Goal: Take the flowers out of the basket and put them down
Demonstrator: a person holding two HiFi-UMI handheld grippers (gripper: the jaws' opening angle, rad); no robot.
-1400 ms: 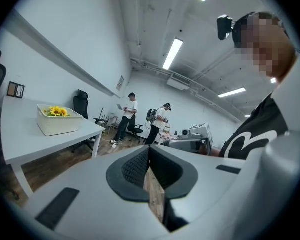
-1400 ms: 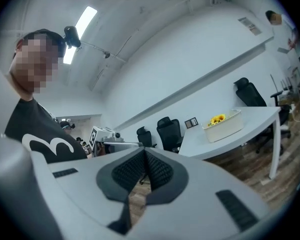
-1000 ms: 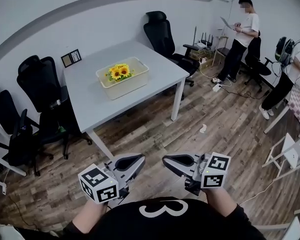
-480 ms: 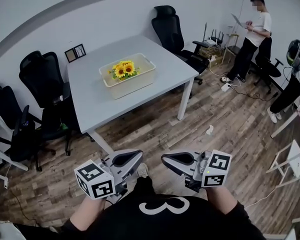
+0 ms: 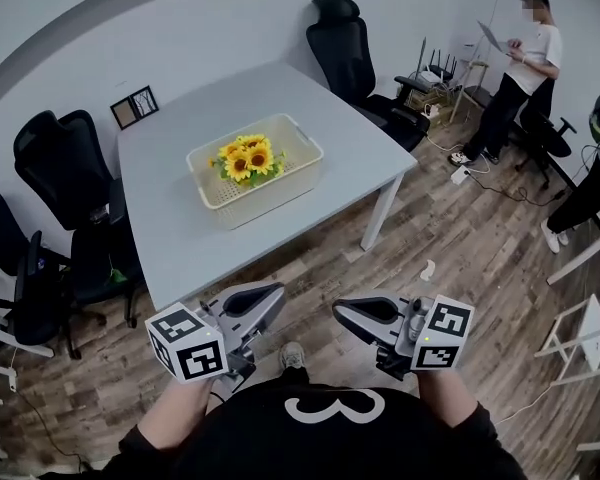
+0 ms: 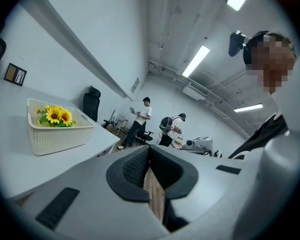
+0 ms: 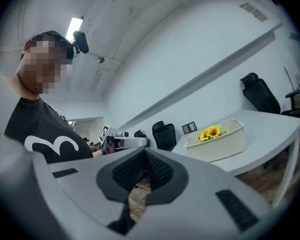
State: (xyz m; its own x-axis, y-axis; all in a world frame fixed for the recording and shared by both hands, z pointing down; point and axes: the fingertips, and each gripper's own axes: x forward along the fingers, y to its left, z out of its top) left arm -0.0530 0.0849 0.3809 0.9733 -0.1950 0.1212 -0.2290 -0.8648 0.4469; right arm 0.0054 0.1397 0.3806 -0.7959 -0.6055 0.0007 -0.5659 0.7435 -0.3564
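Note:
A bunch of yellow sunflowers (image 5: pixel 248 158) lies in a white perforated basket (image 5: pixel 280 183) on the pale grey table (image 5: pixel 180 218). I hold both grippers side by side in front of my body, over the wooden floor and short of the table's near edge. The left gripper (image 5: pixel 277 293) is shut with nothing in it, and so is the right gripper (image 5: pixel 338 311). In the left gripper view the basket (image 6: pixel 55 136) and flowers (image 6: pixel 55 115) sit far off to the left of the jaws. The right gripper view has the basket (image 7: pixel 217 144) and flowers (image 7: pixel 210 132) to the right.
Black office chairs stand at the table's left (image 5: pixel 55 158) and far side (image 5: pixel 345 38). A small picture frame (image 5: pixel 132 106) rests at the table's back corner. A person (image 5: pixel 520 68) stands at the far right holding a laptop. A white folding chair (image 5: pixel 580 338) is at right.
I have walked toward the table, so the basket and table look larger and nearer. Both grippers came forward with me, still side by side and shut.

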